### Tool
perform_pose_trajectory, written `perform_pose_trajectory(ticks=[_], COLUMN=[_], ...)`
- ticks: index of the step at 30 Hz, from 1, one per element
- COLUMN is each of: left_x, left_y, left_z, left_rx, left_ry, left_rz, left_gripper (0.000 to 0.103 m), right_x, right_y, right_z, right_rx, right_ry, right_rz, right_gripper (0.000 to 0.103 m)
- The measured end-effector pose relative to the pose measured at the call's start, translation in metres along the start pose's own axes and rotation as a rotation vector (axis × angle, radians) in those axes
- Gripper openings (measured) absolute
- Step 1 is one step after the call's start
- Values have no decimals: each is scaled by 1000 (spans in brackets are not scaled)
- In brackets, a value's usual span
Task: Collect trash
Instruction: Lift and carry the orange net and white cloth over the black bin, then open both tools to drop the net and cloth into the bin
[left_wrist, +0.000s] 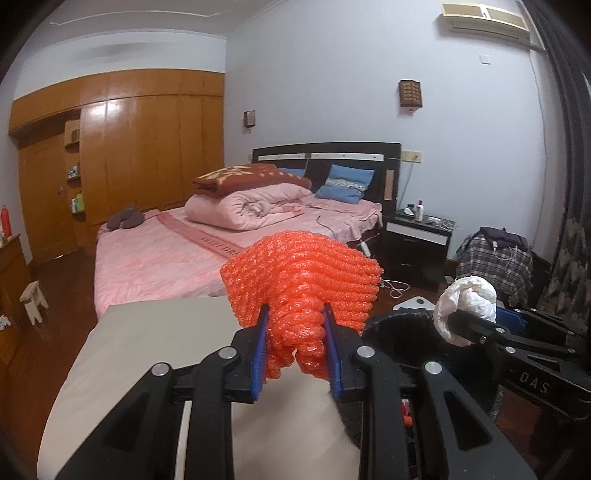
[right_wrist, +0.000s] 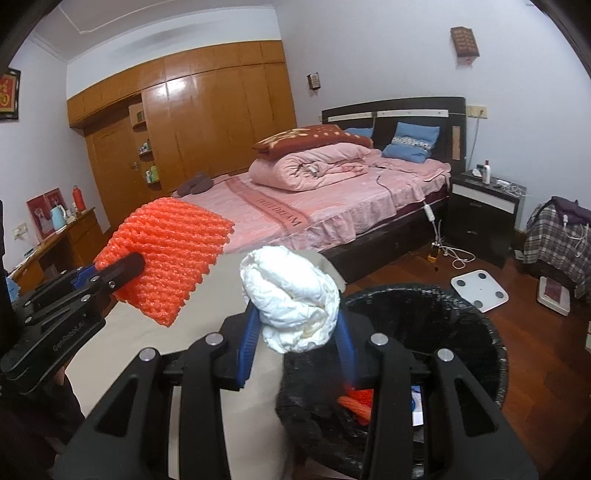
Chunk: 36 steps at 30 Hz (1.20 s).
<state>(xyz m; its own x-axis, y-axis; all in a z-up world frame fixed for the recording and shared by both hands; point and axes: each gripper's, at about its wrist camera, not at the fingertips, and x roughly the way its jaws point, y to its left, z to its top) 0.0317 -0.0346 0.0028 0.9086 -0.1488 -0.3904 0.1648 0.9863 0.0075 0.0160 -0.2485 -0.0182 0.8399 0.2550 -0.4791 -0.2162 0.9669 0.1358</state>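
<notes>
Two grippers over a grey table (left_wrist: 147, 332), left gripper (left_wrist: 295, 328) clamped on orange foam net (left_wrist: 303, 273), right gripper (right_wrist: 295, 325) clamped on crumpled white paper (right_wrist: 291, 295), black bin (right_wrist: 443, 314) just beside.

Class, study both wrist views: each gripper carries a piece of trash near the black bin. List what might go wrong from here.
1. The left gripper pinches only the narrow end of the orange foam net; the wide part overhangs the grey table, not the black bin, so an early release would likely miss.
2. The right gripper holds the crumpled white tissue near the bin's rim; dropped here, it may land outside.
</notes>
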Motion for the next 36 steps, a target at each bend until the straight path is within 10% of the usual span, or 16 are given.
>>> perform_pose_trajectory(ticks=[36], left_x=[91], left_y=[-111], left_z=[-11], left_rx=[112], left_ry=[101], left_rz=[-216], left_gripper=[28], right_x=[9], right_y=[-118], right_z=[-25], right_rx=[94], right_ry=[36], right_rz=[-218], right_gripper=[37])
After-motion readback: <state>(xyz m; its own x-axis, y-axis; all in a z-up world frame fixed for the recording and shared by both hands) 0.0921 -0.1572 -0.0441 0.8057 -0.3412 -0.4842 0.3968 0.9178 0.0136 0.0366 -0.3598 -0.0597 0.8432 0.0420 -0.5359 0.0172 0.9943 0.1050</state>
